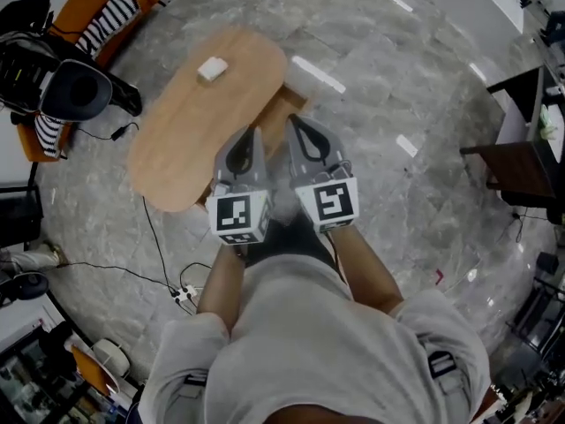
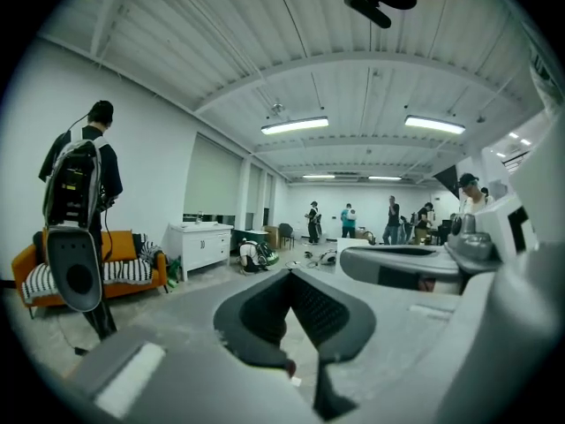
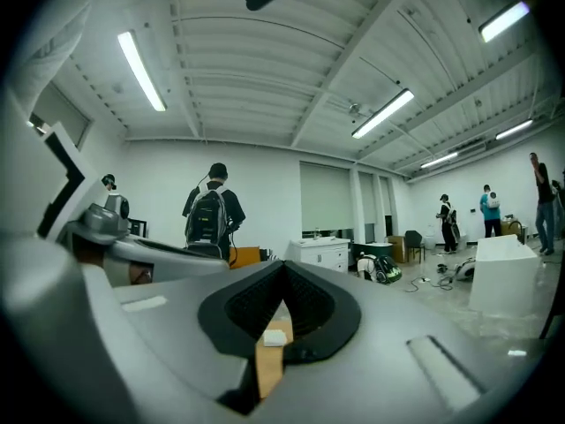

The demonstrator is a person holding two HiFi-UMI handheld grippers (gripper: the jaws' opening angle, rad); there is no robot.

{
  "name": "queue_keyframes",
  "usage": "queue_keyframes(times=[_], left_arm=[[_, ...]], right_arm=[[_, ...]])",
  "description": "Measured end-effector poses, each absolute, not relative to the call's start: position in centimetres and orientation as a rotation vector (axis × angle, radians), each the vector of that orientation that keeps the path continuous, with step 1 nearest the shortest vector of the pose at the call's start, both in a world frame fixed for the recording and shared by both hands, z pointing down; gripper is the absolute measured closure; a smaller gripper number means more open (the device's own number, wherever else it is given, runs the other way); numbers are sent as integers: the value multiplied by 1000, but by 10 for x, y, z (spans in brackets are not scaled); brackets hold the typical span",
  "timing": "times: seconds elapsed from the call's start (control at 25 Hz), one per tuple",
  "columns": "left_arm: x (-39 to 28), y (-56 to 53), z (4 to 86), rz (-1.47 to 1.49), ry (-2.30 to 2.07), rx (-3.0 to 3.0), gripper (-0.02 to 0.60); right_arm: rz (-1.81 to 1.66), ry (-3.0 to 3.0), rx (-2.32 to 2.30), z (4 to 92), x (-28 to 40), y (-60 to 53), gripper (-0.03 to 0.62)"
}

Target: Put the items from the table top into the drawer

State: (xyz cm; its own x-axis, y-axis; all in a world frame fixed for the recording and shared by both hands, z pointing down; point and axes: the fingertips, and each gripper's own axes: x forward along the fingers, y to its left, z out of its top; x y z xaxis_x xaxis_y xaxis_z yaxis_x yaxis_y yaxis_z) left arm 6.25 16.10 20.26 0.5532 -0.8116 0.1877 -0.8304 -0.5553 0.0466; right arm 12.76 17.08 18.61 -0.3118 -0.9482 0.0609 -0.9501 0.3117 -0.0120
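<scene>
- Closest to the head camera, the person's grey shirt (image 1: 335,343) fills the lower frame, with both forearms stretched toward the oval light-wood counter (image 1: 177,148).
- Left gripper (image 1: 250,132) and right gripper (image 1: 295,122) sit side by side at the counter's near edge, tips aimed over it. Each has its fingers pressed together with nothing between them.
- At the counter's far end lies a small white rectangular block (image 1: 212,69), alone and well apart from both grippers.
- A brown panel (image 1: 281,111) shows under the counter's right edge. It may be the drawer, but I cannot tell whether it is open.
- The step in hand looks like the approach, with no pick-up begun.
- Next, one gripper needs to spread its fingers, reach across the counter and close on the block. The drawer must also be found and opened.
</scene>
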Motion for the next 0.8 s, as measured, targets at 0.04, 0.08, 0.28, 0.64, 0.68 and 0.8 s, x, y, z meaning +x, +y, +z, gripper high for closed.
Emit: queue_keyframes(times=[0.04, 0.08, 0.28, 0.64, 0.68, 0.8], left_arm=[[56, 154, 204, 214, -1434, 2636, 561], [49, 146, 206, 211, -1454, 2621, 561], [5, 100, 211, 164, -1511, 2546, 561], [-64, 23, 220, 91, -1539, 2469, 561], [-72, 15, 223, 83, -1542, 2458, 561], [-89, -4, 241, 71, -1545, 2401, 561]], right_arm=[[79, -2522, 1789, 189, 121, 162, 588], [84, -2533, 1762, 192, 114, 153, 588], [68, -2561, 1660, 192, 66, 104, 588], [58, -2549, 1538, 201, 0, 23, 588], [56, -2540, 1523, 206, -6, 16, 588], [58, -2523, 1476, 222, -21, -2, 588]])
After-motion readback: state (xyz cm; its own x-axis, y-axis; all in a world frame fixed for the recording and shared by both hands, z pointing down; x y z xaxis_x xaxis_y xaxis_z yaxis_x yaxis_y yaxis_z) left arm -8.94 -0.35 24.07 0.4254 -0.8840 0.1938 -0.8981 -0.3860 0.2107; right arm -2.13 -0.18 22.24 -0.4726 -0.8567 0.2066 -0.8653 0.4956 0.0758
